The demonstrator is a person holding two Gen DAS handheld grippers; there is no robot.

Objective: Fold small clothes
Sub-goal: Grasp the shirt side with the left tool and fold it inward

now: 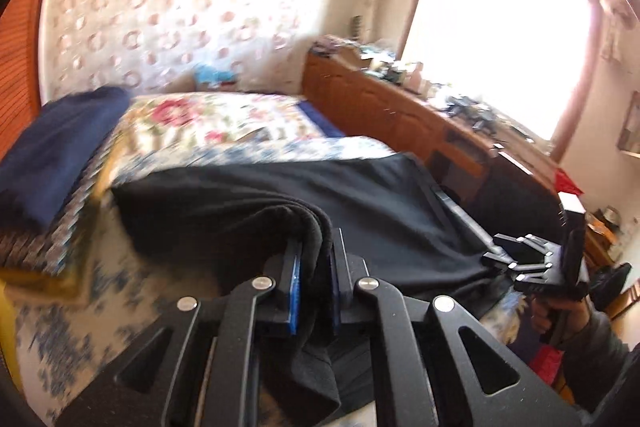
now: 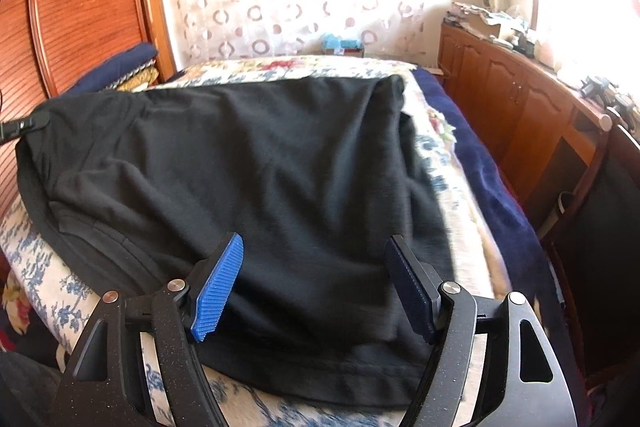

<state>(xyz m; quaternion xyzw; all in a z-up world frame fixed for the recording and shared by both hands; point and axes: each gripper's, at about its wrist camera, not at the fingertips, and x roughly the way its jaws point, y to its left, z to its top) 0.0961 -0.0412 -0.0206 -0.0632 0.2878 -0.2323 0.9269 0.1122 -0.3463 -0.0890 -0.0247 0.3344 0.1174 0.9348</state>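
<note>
From the left wrist camera, the left gripper [image 1: 314, 291] is clenched on a bunched fold of the black garment [image 1: 360, 195], the cloth pinched between its blue pads [image 1: 295, 301] and hanging down below them. The rest of the garment spreads over the floral bedspread [image 1: 224, 131] of the bed. A folded navy cloth [image 1: 60, 147] lies on the left part of the bed. The right gripper [image 1: 536, 263] shows at the garment's right edge, held by a hand [image 1: 560, 311]. A wooden cabinet [image 1: 384, 115] with cluttered items on top runs beside the bed under a bright window.

From the right wrist camera, the right gripper [image 2: 316, 287] is released, its jaws spread wide over the near edge of the black garment [image 2: 248, 155], which lies across the bedspread [image 2: 36, 267]. The left gripper [image 2: 24, 125] touches the garment's far left corner.
</note>
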